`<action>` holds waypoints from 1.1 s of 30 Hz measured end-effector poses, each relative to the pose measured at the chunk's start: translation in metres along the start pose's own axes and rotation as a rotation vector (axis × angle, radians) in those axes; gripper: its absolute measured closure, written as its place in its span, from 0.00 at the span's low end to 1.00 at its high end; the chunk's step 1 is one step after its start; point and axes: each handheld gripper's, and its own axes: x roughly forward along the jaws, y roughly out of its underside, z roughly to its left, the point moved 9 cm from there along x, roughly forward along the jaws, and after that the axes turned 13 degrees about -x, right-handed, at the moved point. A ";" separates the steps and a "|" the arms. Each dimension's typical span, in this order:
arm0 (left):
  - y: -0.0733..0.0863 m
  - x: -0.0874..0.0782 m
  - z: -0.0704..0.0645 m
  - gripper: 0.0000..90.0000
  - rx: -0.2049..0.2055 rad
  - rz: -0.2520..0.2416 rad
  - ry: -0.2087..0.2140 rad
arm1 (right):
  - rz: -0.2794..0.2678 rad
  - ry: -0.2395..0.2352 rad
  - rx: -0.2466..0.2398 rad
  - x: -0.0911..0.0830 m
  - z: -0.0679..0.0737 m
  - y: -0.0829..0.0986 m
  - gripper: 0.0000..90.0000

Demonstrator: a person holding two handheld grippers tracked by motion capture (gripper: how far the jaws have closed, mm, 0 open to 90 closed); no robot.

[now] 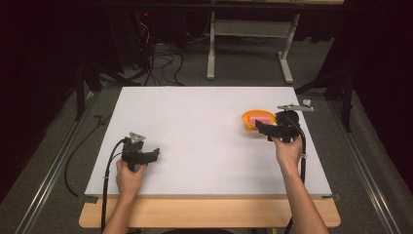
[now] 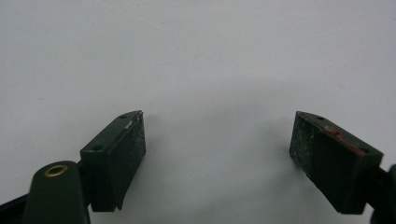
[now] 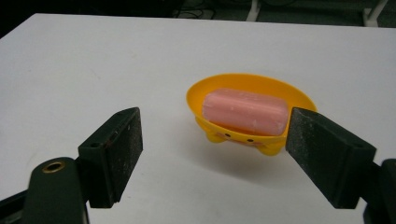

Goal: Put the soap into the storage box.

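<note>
My right gripper [image 3: 215,154] gapes empty before the pink soap [image 3: 245,111] in its yellow dish [image 3: 200,93]; a low approach could shove the light dish. Left gripper [image 2: 217,140] idles wide open

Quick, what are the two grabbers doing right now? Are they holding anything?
Left gripper: open, holding nothing, over the bare table.
Right gripper: open, holding nothing, near the soap in its yellow dish.

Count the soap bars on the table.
1. The pink soap bar lies in the yellow dish near the table's right edge, just ahead of the open right tool.
</note>
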 end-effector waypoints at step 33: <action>0.000 0.000 0.000 0.21 0.001 0.000 -0.001 | -0.029 -0.072 -0.010 -0.001 0.035 0.061 0.22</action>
